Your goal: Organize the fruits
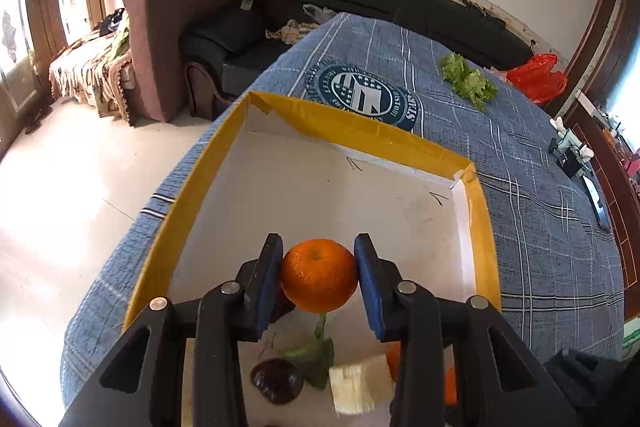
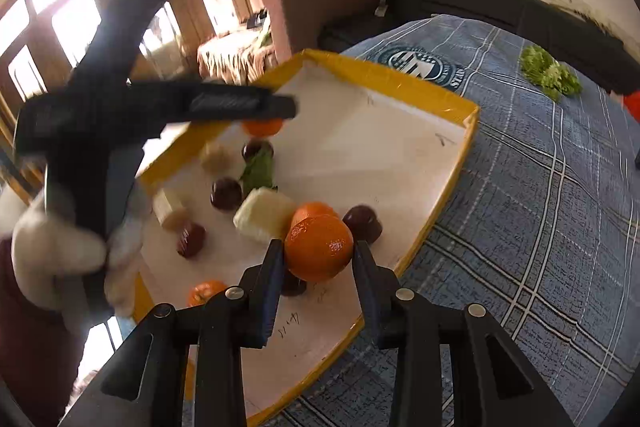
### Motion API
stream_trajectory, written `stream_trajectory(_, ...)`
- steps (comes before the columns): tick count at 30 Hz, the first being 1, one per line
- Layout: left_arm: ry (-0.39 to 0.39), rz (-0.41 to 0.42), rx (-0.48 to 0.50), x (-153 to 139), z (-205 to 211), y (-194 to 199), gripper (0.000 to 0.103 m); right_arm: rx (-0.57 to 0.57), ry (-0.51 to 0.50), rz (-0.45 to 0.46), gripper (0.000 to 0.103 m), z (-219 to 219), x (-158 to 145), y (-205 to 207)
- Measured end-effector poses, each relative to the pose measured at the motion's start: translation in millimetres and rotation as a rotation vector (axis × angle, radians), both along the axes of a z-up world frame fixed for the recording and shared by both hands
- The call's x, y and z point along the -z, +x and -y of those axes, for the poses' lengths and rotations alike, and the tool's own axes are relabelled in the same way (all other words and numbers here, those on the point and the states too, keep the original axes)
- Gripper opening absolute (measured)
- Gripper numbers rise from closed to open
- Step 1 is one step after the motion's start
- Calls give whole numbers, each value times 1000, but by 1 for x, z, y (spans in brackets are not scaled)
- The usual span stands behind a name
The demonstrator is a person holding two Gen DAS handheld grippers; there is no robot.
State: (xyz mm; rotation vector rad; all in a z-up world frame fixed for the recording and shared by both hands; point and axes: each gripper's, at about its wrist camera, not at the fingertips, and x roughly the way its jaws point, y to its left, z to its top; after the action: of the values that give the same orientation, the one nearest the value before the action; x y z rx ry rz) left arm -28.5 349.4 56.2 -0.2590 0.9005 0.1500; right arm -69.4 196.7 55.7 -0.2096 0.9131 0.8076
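Left gripper (image 1: 319,277) clamped on an orange (image 1: 319,275), pads pressed to both sides, held above the white floor of the tray (image 1: 192,203). Right gripper (image 2: 319,255) likewise clamped on a second orange (image 2: 320,247), raised over the tray's near right part. In the right view, left gripper (image 2: 240,105) seen blurred across the tray's far left rim, carried by a white-gloved hand (image 2: 60,251).

On the tray floor: several dark plums (image 2: 226,193), pale cut chunks (image 2: 264,213), a green leaf (image 2: 258,171), one orange (image 2: 206,291) near the front edge, another (image 2: 314,209) just behind the held one. Far half of the tray bare white, with a few pen marks.

Tray set on a blue plaid cloth (image 1: 540,227). Lettuce (image 1: 470,81) lying well apart on the cloth, beyond the tray. Brown armchair (image 1: 176,27) and black sofa (image 1: 380,3) behind.
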Motion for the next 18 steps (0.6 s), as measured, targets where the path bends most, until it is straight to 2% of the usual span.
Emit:
stream_trajectory(6,-10,-23,14,11,2,16,37,-39,-64,33,39,-10,8,-13)
stream_trajectory(10,-19,-9,10,9,3,15,54,-64,-65,34,40,-12,5,-21)
stream_trajectory(16,3,26,-20,-5,3,-2,63,-94,-74,9,42,-17,14,-26)
stream_trajectory(18,22,50,-39,-12,2,-12,64,-101,-55,0,50,-15,13,-30)
